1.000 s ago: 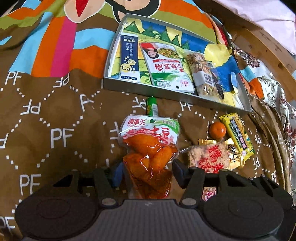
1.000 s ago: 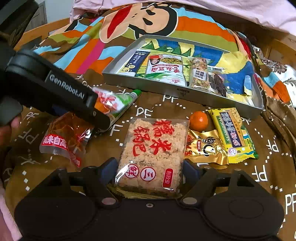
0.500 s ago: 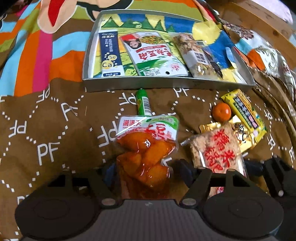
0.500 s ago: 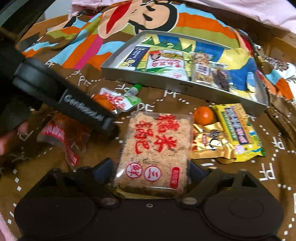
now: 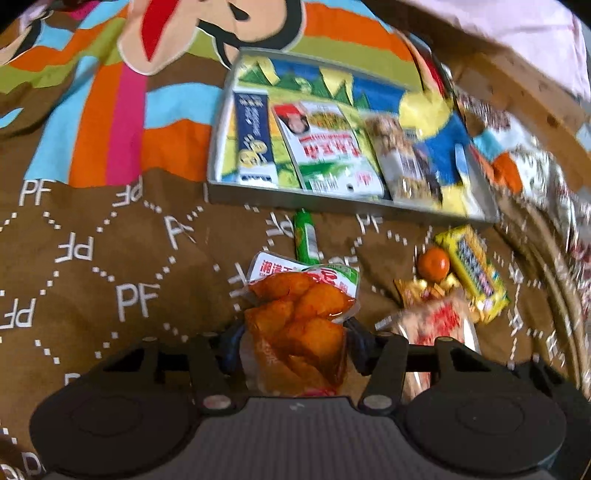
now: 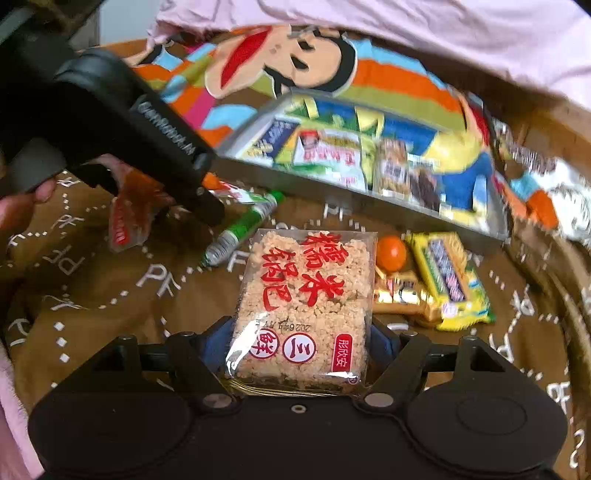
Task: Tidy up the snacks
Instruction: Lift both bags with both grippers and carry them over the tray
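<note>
Brown cartoon-print cloth (image 5: 110, 266) covered the tabletop. At its far side lay a shallow metal tray (image 5: 332, 201) holding four packets side by side. Nearer, the left tool (image 5: 295, 350), its jaws just closing, pinched an orange tofu pouch (image 5: 299, 314); the right tool (image 6: 301, 350), also closing, gripped a rice-cracker pack (image 6: 306, 295), both long axes pointing trayward.

A home setting, probably a bedroom: a brown fabric blanket (image 5: 110, 277) printed with white letters and a colourful cartoon face covers the surface, pale pink bedding (image 6: 406, 33) lies at the far edge, and wooden furniture (image 5: 517, 85) stands far right.
</note>
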The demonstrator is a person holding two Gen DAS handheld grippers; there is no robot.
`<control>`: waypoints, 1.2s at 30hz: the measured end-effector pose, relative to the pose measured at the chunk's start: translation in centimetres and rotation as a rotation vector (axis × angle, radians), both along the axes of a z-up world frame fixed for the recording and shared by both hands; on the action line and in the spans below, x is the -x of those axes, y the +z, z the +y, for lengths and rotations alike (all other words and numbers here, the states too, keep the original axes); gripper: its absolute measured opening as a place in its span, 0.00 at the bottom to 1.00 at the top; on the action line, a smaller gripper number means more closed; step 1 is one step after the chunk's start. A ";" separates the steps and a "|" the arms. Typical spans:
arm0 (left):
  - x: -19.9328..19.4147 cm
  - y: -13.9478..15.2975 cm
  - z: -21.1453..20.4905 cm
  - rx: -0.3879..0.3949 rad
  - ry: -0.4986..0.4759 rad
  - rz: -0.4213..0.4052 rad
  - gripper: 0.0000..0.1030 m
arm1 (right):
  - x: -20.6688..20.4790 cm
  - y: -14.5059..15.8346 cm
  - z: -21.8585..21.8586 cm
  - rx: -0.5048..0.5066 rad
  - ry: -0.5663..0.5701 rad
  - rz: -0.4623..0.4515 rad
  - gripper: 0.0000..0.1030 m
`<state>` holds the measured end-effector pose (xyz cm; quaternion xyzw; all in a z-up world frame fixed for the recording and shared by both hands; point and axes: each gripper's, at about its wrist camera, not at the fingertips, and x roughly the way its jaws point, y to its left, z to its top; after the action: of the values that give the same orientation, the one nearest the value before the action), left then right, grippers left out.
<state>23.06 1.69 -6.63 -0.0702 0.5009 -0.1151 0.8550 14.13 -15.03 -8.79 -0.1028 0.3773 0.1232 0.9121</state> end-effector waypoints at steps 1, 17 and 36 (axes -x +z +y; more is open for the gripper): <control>-0.1 0.2 0.3 0.017 0.012 -0.003 0.57 | 0.2 0.2 0.1 0.004 0.006 -0.014 0.74; -0.1 2.9 1.7 0.270 0.119 -0.158 0.57 | -1.0 2.8 -2.0 -0.043 -0.064 -0.218 0.74; -8.3 3.0 -0.3 0.330 0.243 -0.492 0.57 | -15.5 3.3 -9.8 -0.111 -0.338 -0.348 0.74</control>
<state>31.41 1.39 -3.60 -0.2374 0.2415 -0.1054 0.9350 29.63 -24.82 -5.50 -0.0076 0.2192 -0.0303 0.9752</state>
